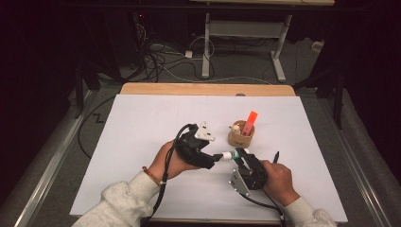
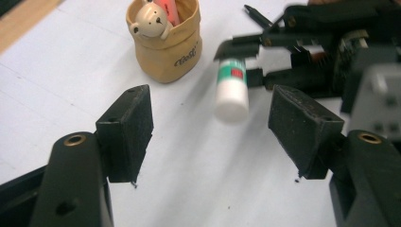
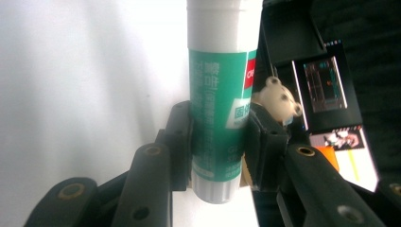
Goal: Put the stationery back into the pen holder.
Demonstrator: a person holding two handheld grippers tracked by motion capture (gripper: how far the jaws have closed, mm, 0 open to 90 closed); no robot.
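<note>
The right gripper (image 3: pixel 217 137) is clamped on a glue stick (image 3: pixel 221 99), its pads squeezing the green label near the bottom end, with the white cap pointing away. In the high view the glue stick (image 1: pixel 230 154) hangs above the white worktop (image 1: pixel 142 123), at about 6 o'clock from the tan pen holder (image 1: pixel 240 136) that carries an orange marker (image 1: pixel 250 121). The left gripper (image 2: pixel 213 127) stands open and empty, with the white cap just ahead of its pads. A dark pen (image 1: pixel 275 157) lies at 3 o'clock from the glue stick. The glue stick is likely light, stiff and smooth, so it could slip or swivel under a loose pinch; the label at mid-body seems the safest hold, while a pull on the cap may only take it off.
</note>
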